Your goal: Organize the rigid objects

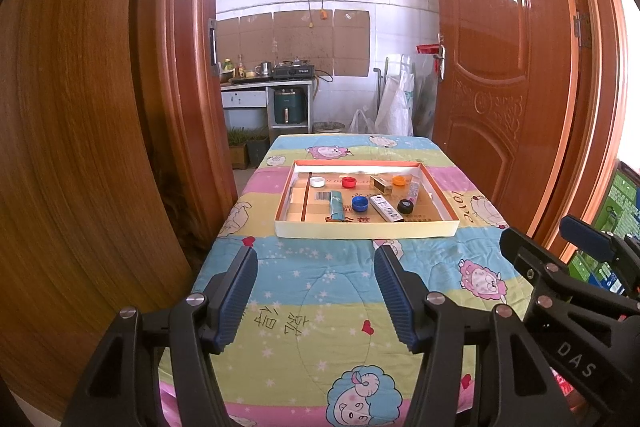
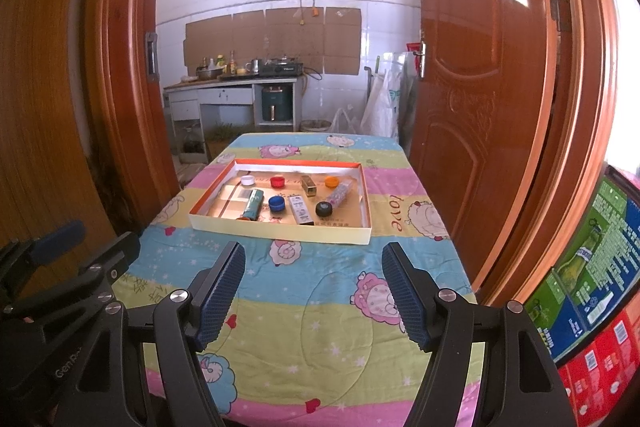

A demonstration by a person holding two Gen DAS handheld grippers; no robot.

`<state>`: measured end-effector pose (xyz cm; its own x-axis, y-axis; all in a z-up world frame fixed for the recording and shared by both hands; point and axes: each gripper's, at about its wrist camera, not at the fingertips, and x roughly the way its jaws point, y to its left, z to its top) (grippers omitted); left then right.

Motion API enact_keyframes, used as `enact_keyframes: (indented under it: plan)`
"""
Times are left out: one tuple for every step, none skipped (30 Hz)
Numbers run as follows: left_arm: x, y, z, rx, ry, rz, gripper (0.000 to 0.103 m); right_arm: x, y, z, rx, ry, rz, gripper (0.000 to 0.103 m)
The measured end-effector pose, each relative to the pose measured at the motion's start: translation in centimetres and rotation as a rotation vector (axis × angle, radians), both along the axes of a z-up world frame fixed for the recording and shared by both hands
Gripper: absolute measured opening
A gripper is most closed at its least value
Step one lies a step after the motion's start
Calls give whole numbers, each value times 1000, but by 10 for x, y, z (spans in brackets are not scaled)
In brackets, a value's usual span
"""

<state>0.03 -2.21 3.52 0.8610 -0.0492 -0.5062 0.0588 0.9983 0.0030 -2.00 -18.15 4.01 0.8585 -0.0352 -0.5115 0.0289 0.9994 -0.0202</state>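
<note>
The counter (image 1: 320,291) wears a quilted cartoon-sheep cover; the word "love" can be read on it just right of the tray, and Chinese characters are printed on its nearer stretch. The shallow cardboard tray (image 1: 366,229) sits toward the far end of the counter. A barcode label shows on the tray's floor at its left, but the print on the boxes cannot be read.

The left tool (image 1: 316,291) and the right tool (image 2: 314,293) both hang over the counter on the near side of the tray, jaws spread wide, holding and touching nothing. "DAS" is printed on the right tool's arm.

Inside the tray lie four long items: a green tube (image 1: 335,205), a white box (image 1: 385,207), a gold box (image 1: 381,183) and a patterned tube (image 1: 413,191). Among them sit five bottle caps: white (image 1: 317,181), red (image 1: 349,181), orange (image 1: 399,180), blue (image 1: 359,203), black (image 1: 405,206).
</note>
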Motion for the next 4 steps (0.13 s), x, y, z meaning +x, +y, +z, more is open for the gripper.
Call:
enact_keyframes:
  plan:
    - [0,0,0,-1,-2,1,60,0,0,0,0,0,0,73]
    - [0,1,0,-2,-6,1,60,0,1,0,1,1,1,73]
    - [0,0,1,-1,-8,1,60,0,0,0,0,0,0,73]
    - [0,0,1,0,-9,3,60,0,0,0,0,0,1,73]
